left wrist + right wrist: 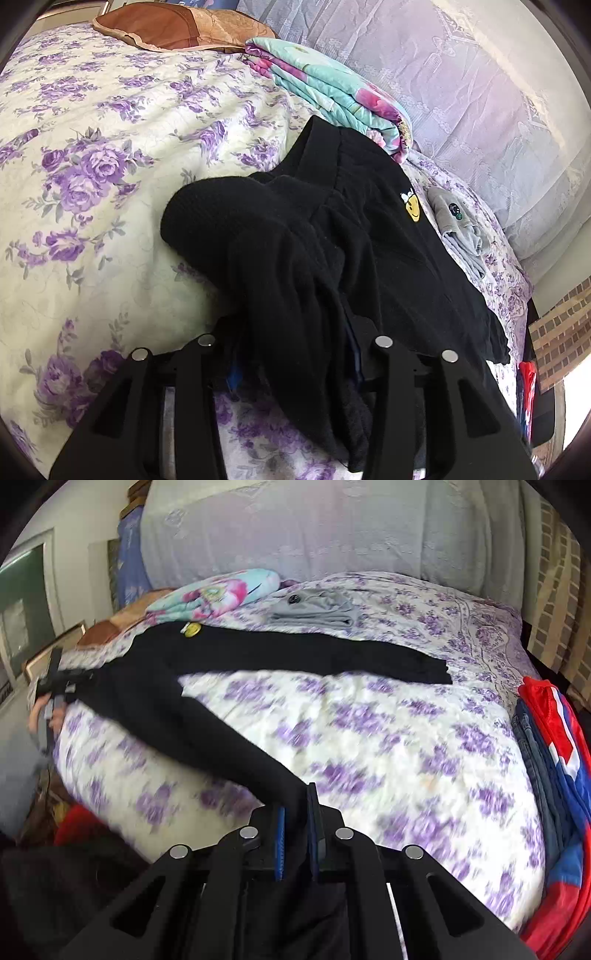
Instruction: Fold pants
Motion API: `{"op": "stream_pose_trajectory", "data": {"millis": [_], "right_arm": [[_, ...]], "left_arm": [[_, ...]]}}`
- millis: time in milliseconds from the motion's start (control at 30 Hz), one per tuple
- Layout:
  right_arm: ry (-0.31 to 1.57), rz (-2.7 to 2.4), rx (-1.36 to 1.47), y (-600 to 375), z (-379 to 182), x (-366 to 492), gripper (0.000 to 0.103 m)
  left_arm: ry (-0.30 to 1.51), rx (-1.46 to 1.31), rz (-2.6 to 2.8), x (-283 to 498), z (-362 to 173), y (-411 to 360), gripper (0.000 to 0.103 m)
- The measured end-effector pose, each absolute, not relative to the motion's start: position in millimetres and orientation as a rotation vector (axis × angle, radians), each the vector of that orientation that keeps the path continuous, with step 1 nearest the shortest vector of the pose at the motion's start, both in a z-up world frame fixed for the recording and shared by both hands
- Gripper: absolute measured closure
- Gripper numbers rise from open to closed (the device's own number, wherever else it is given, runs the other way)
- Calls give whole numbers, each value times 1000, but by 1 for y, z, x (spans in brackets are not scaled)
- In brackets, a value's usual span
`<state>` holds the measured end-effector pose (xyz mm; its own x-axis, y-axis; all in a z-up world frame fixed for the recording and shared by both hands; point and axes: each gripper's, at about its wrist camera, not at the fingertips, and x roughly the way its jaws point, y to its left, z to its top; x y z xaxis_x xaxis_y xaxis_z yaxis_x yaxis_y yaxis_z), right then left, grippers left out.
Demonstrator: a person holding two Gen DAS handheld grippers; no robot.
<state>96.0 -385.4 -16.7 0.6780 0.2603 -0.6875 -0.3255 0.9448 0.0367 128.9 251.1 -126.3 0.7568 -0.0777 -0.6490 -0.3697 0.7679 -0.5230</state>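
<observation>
Black pants (pixel 229 653) with a yellow smiley patch (pixel 192 628) lie spread in a V on the floral bed. My right gripper (pixel 295 812) is shut on the hem of the near leg, which stretches away to the left. My left gripper (pixel 295 354) is shut on a bunch of the black fabric at the waist end (pixel 280 258); its fingers are mostly hidden by cloth. The smiley patch (pixel 413 210) shows in the left wrist view too. The left gripper also shows far left in the right wrist view (pixel 55 683).
A folded teal and pink blanket (pixel 332 92) and a brown pillow (pixel 177 26) lie at the head of the bed. Folded grey clothing (pixel 314 607) sits behind the pants. A red and blue stack of clothes (pixel 554 757) lies at the bed's right edge.
</observation>
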Motion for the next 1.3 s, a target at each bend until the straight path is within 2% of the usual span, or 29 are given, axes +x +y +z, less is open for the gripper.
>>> {"op": "stream_pose_trajectory", "data": {"millis": [33, 67, 100, 200, 367, 433, 533, 567, 667, 733, 800, 1100, 1133, 1167, 1200, 1233, 1300], "right_arm": [[783, 291, -74, -392, -16, 123, 58], [807, 265, -44, -401, -15, 146, 39], [823, 270, 23, -412, -14, 164, 36], [823, 299, 182, -432, -12, 169, 37], [811, 222, 63, -442, -11, 142, 36], [786, 89, 105, -469, -13, 148, 38], [756, 143, 233, -487, -14, 142, 50], [750, 198, 230, -480, -13, 134, 50], [710, 287, -38, -434, -15, 90, 49], [694, 310, -273, -402, -29, 54, 44], [695, 317, -428, -380, -49, 27, 43], [667, 360, -547, -340, -90, 19, 43], [668, 364, -522, -343, -89, 22, 45], [676, 363, -488, -349, -86, 25, 52], [687, 351, -447, -357, -80, 31, 74], [687, 333, -396, -369, -71, 36, 90], [662, 269, -304, -397, -50, 49, 92]], "left_arm": [[705, -689, 174, 128, -126, 251, 61], [705, -692, 173, 128, -126, 251, 61], [705, -696, 170, 128, -126, 252, 61], [703, -697, 161, 128, -127, 252, 60], [700, -684, 169, 129, -126, 248, 58], [703, -678, 171, 130, -125, 247, 57], [700, -682, 164, 129, -125, 248, 57], [699, -686, 163, 130, -126, 249, 57], [697, -687, 164, 130, -126, 249, 57], [696, -686, 166, 129, -126, 248, 57], [697, -686, 166, 129, -126, 248, 57], [695, -691, 163, 129, -126, 248, 57], [695, -691, 163, 128, -126, 248, 57], [696, -691, 163, 128, -126, 248, 57], [696, -691, 163, 128, -126, 248, 57], [696, -691, 163, 128, -126, 248, 57], [696, -691, 163, 128, -126, 248, 57]]}}
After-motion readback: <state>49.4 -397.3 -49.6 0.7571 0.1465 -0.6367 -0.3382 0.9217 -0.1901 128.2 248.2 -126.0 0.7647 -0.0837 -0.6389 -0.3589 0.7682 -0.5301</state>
